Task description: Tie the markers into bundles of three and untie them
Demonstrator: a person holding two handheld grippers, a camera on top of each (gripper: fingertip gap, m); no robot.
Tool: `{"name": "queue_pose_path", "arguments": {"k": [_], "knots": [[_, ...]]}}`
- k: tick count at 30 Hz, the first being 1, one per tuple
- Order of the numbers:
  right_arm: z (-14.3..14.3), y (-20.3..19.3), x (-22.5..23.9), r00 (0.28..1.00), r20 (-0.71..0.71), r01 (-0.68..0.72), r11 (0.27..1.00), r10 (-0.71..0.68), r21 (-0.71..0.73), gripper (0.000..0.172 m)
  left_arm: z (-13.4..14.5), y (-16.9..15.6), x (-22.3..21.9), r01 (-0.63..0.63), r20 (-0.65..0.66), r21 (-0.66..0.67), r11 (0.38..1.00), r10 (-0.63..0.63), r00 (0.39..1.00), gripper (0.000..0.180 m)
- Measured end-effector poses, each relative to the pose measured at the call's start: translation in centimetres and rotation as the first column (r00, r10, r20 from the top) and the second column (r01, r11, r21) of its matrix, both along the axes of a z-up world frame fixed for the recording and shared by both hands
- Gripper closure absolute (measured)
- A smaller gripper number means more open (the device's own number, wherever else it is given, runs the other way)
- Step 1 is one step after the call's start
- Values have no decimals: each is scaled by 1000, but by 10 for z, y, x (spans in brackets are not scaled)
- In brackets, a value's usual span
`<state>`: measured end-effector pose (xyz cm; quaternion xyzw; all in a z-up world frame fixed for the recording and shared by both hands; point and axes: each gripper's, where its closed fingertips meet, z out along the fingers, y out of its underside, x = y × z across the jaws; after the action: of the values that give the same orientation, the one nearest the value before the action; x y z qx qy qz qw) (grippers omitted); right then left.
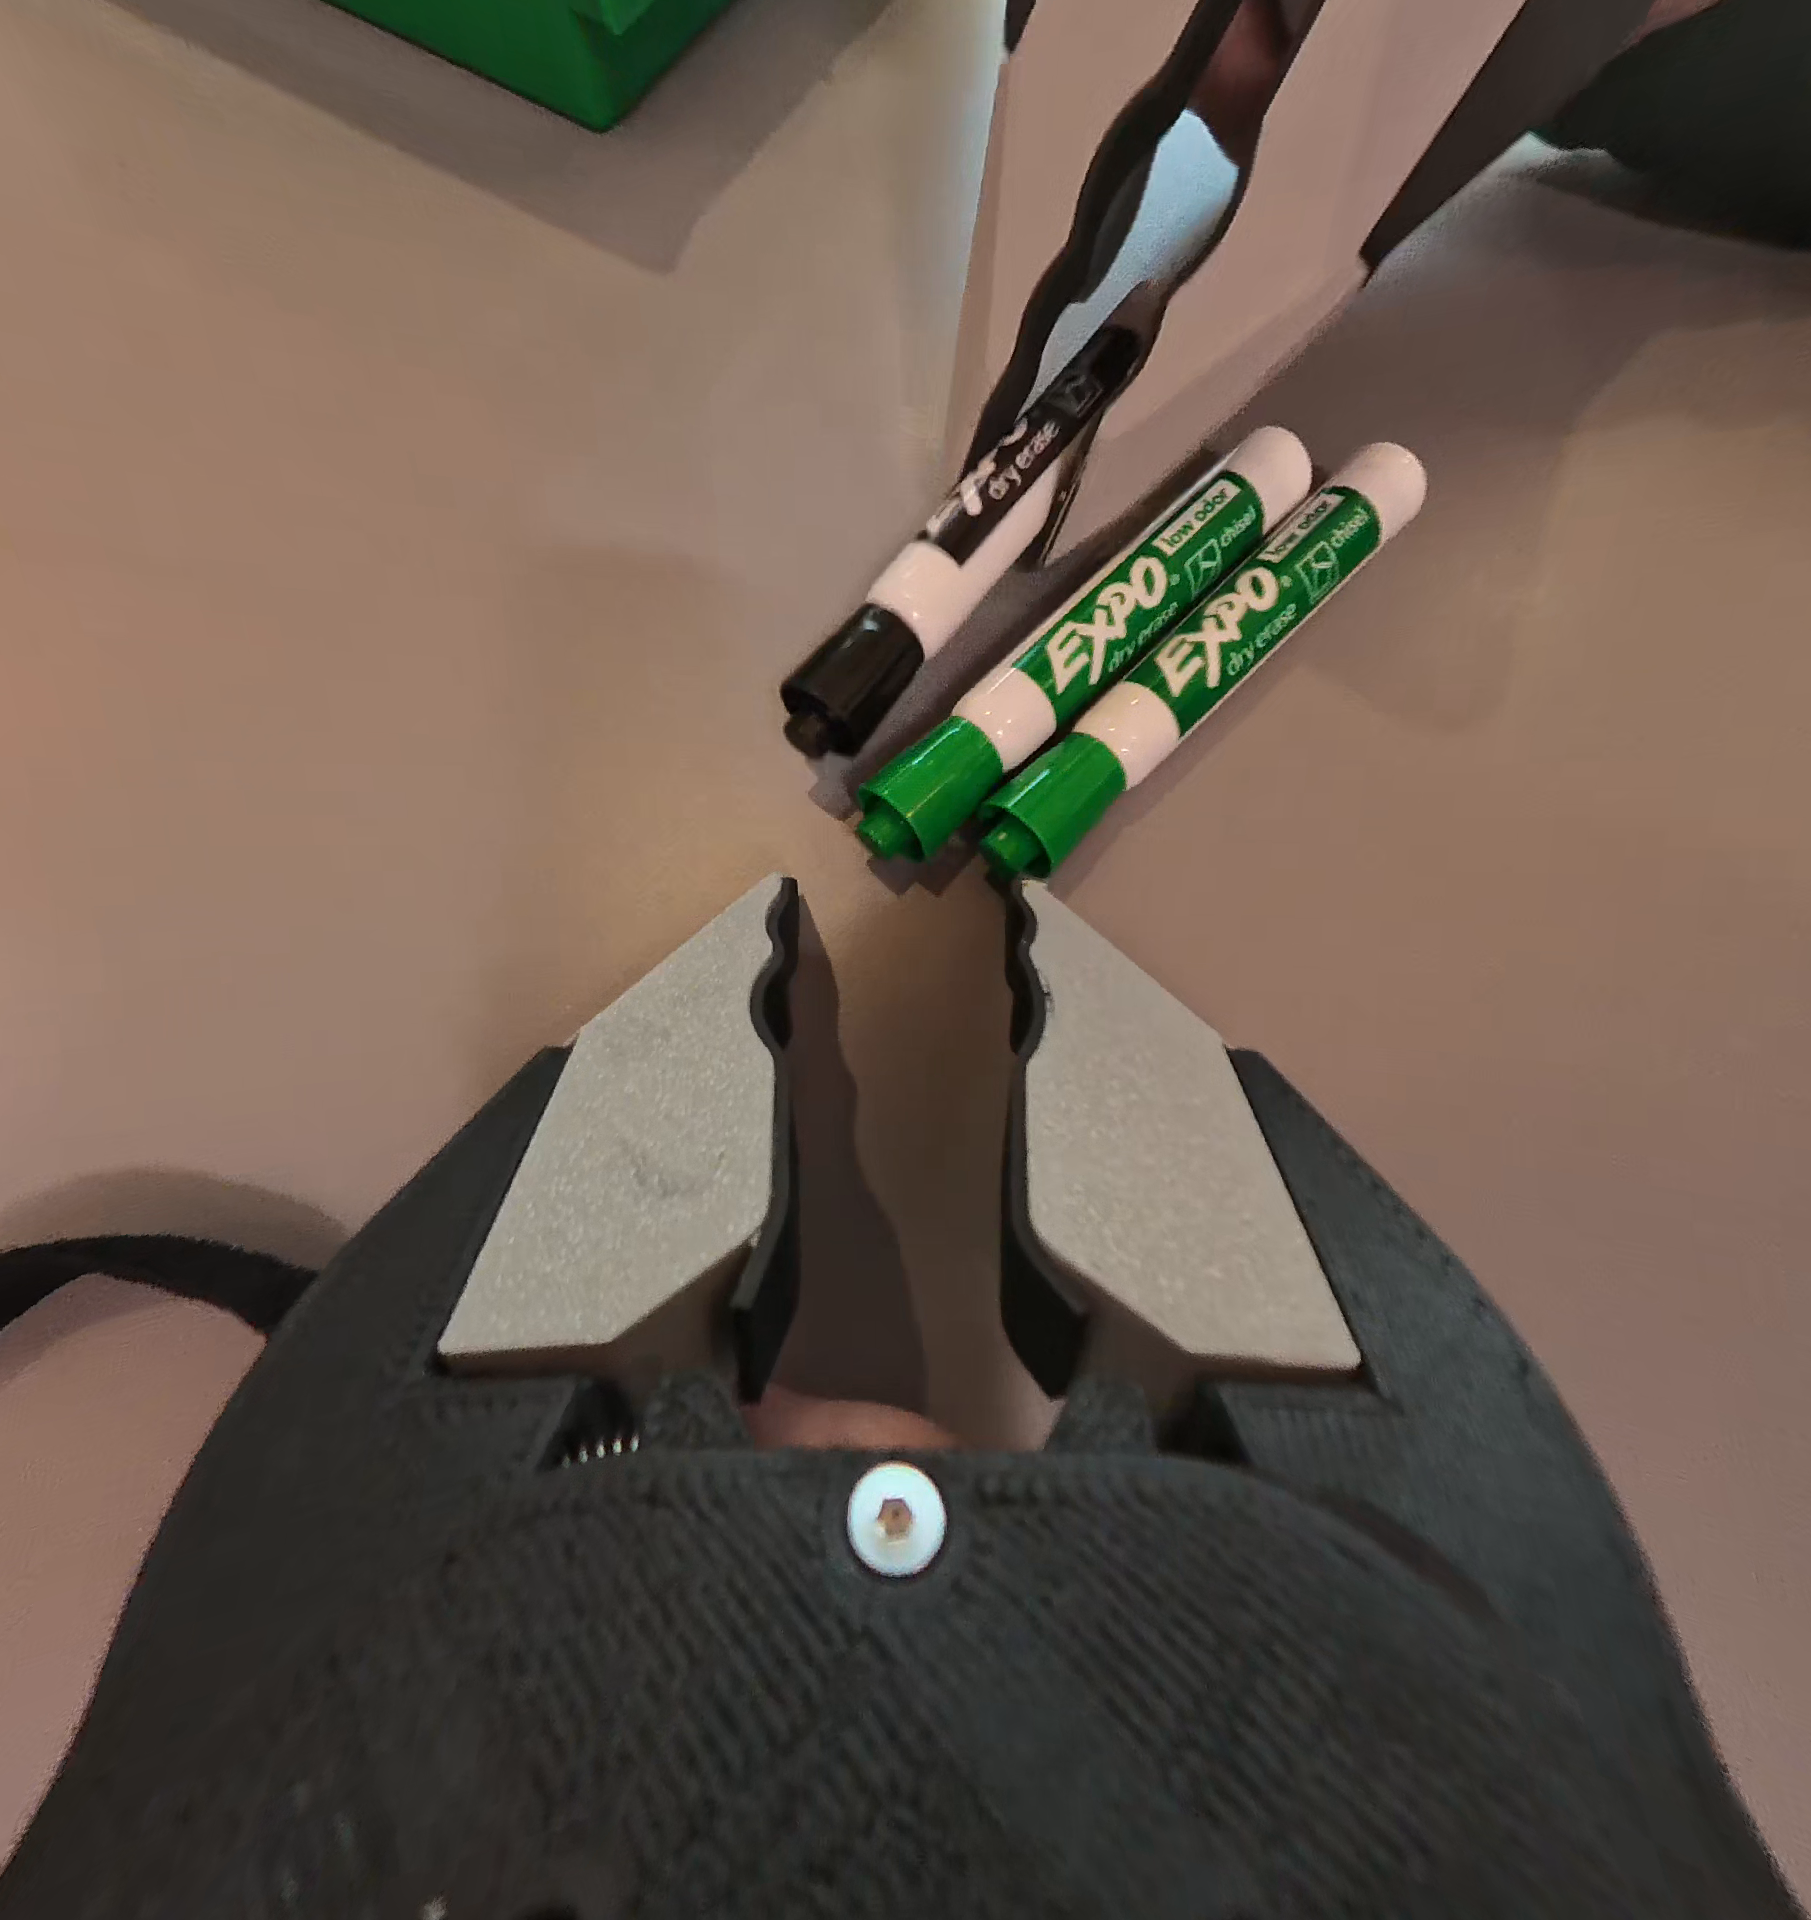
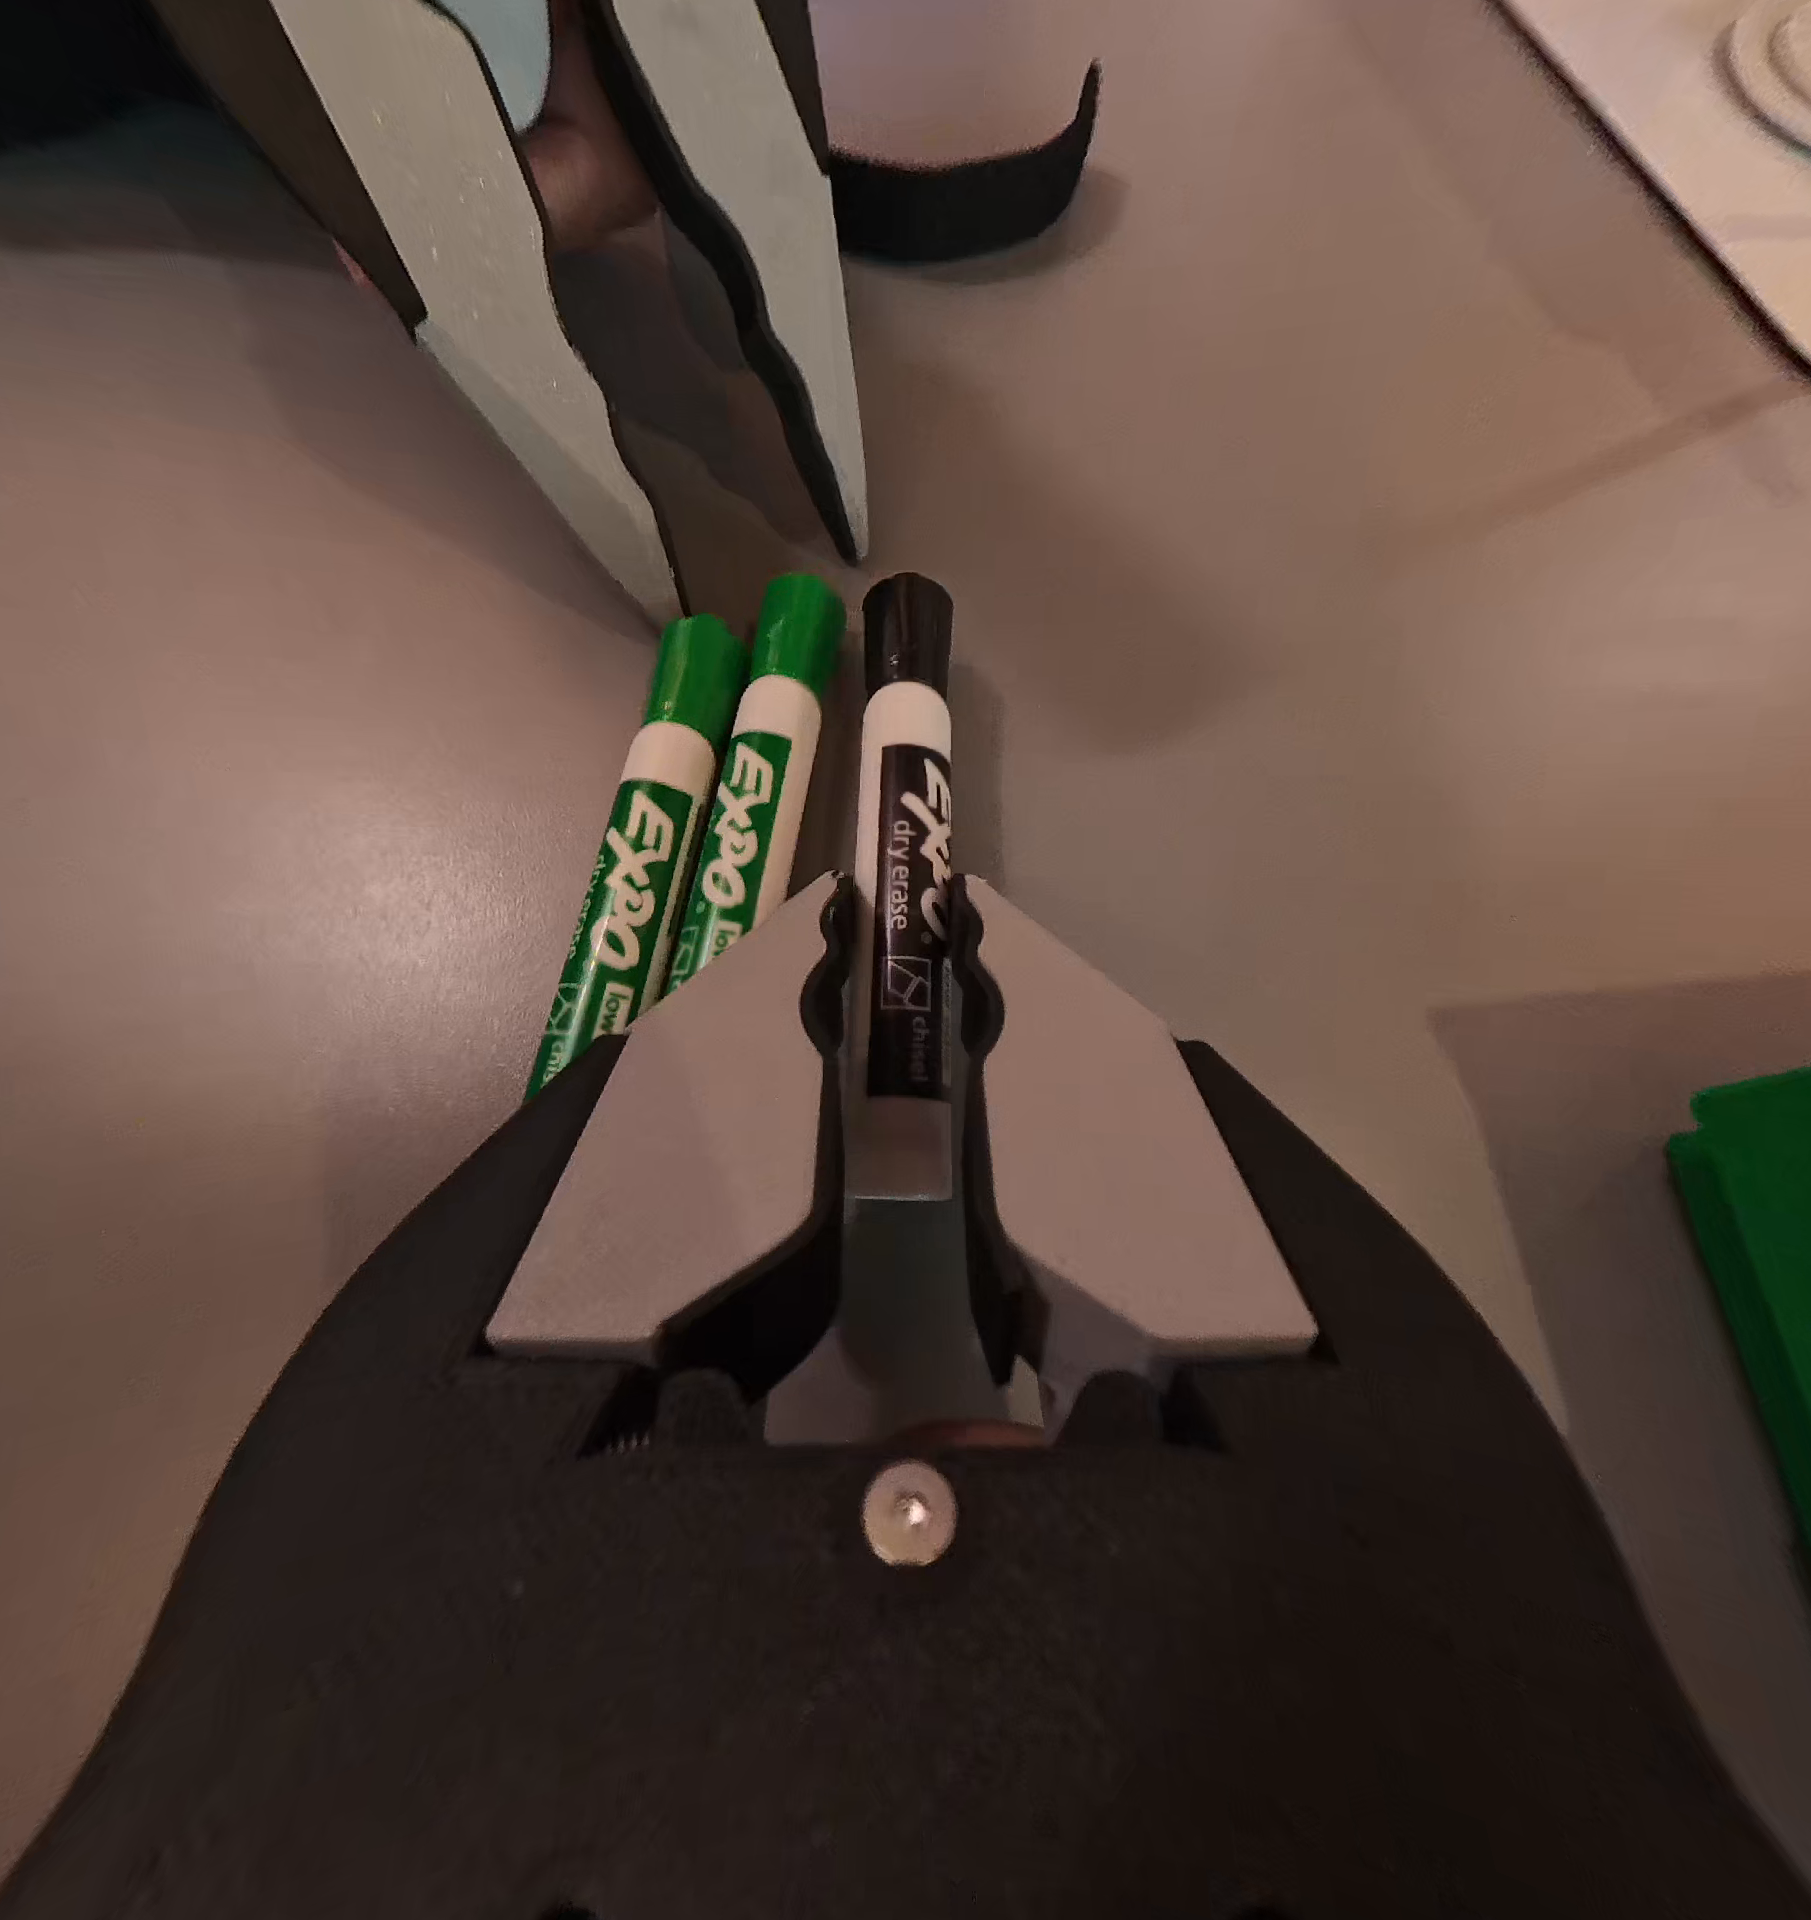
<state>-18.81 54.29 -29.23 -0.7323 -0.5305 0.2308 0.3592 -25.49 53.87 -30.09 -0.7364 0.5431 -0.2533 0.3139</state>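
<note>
We see our right gripper (image 2: 903, 894) closed on the black dry-erase marker (image 2: 906, 831), both pads pressing the barrel's sides near its rear end, the capped end pointing away from us. In the left wrist view the same marker (image 1: 942, 582) tilts with its cap low near the table (image 1: 361, 623) and its barrel raised in the right gripper's fingers (image 1: 1077, 343). Two green dry-erase markers (image 1: 1140, 665) lie side by side, touching, on the table just beside the black one. Our left gripper (image 1: 906, 894) stands open with nothing between its pads, its fingertips just short of the green caps. A black strap (image 2: 963, 197) lies on the table behind the left gripper. A green box (image 1: 568, 62) sits farther off.
</note>
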Motion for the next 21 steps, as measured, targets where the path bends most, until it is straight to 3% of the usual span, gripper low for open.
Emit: {"name": "queue_pose_path", "arguments": {"k": [3,6,11,15,19,21], "knots": [[16,4,-1,996,-82,19,1000,-18,8,158,6,9,-7,-38,42,-17,999,39,998,142],[43,2,-10,973,-230,10,1000,-7,11,157,26,18,-7,-72,185,-86,994,87,979,144],[81,-7,-30,900,-434,-40,999,37,4,157,78,10,2,5,480,-120,993,54,876,163],[72,-8,-46,920,-387,-53,998,58,24,157,101,0,8,36,556,-46,998,-5,831,157],[59,3,-60,940,-335,-58,998,60,14,157,112,7,8,-8,590,-4,1000,9,808,177],[51,10,-64,955,-290,-58,998,64,31,157,109,13,10,-25,584,-9,1000,26,812,175]]}}
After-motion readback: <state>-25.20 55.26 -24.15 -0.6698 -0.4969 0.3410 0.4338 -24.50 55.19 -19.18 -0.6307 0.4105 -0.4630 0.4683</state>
